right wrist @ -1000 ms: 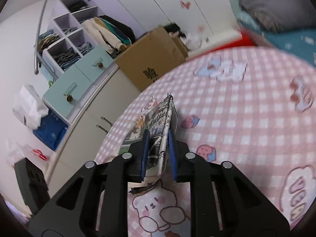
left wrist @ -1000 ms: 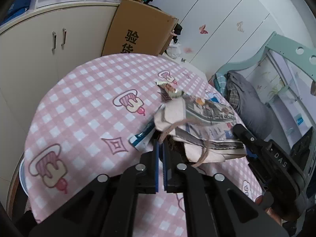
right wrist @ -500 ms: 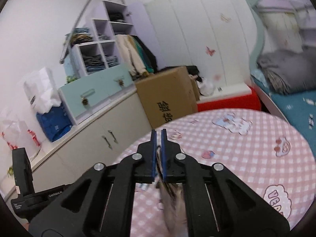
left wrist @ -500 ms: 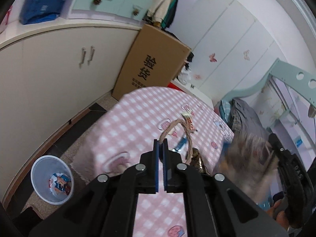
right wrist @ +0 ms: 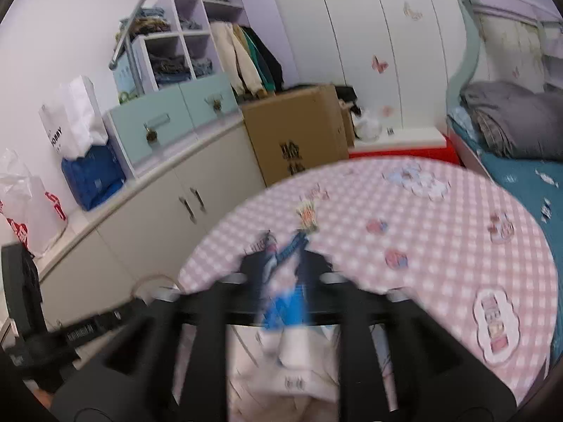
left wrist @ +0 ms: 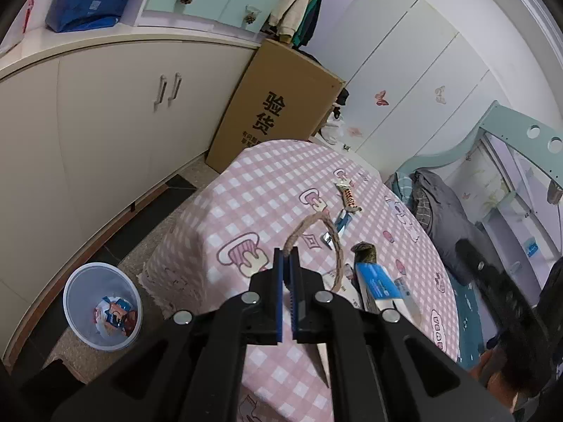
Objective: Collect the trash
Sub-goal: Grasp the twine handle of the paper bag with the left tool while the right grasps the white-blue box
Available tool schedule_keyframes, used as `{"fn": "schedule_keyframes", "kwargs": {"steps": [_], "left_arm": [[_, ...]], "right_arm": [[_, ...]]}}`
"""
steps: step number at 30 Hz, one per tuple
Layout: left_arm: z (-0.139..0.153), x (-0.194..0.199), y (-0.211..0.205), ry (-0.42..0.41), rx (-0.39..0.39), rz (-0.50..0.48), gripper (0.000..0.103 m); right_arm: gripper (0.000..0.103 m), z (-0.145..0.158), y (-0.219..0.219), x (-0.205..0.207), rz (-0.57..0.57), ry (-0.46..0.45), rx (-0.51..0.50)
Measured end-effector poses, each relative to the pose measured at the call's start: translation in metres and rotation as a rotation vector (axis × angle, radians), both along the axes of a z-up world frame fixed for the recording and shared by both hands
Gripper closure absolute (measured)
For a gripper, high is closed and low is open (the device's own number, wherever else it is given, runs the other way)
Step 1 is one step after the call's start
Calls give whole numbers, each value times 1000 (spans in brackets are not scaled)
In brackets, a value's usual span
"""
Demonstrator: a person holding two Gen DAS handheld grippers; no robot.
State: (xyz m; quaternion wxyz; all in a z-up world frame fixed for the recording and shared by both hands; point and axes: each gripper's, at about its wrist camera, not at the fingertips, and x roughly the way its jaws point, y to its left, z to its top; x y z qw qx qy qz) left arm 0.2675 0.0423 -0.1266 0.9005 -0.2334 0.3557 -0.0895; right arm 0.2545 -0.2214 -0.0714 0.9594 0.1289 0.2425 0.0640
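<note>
My left gripper (left wrist: 286, 256) is shut on the twine handle (left wrist: 316, 225) of a printed paper bag (left wrist: 376, 281), which hangs beside it over the pink checked table (left wrist: 267, 190). In the right wrist view my right gripper (right wrist: 281, 263) is blurred and its jaws are opening. The bag's blue and white top (right wrist: 285, 302) lies loosely between them. A striped snack wrapper (left wrist: 350, 197) and a blue wrapper (left wrist: 341, 223) lie flat on the cloth beyond the bag. A white trash bin (left wrist: 75, 316) with wrappers inside stands on the floor at lower left.
A long cream cabinet (left wrist: 105, 112) runs along the left wall, and a tall cardboard box (left wrist: 278, 105) leans at its end. A bed with grey bedding (right wrist: 510, 123) lies past the table on the right. Dark floor shows between the cabinet and the table.
The bag has been lifted off the table and carried towards the table's edge, so the bin has come into view. The right jaws, shut on the bag before, now stand apart.
</note>
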Motion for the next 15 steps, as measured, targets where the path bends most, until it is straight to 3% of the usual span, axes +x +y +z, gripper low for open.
{"fn": "schedule_keyframes", "kwargs": {"steps": [1, 6, 7, 10, 15], "left_arm": [[-1, -1, 0, 0, 2, 0, 100], [-6, -4, -1, 14, 9, 5, 100], [-7, -5, -2, 18, 7, 6, 100], [-10, -6, -4, 26, 12, 6, 100], [-11, -8, -5, 27, 25, 3, 100]], "right_arm": [[34, -6, -4, -3, -6, 21, 7], [33, -29, -3, -9, 3, 119, -20], [29, -34, 0, -7, 13, 136, -27], [25, -53, 16, 8, 37, 228, -116], [25, -74, 3, 12, 29, 264, -54]]}}
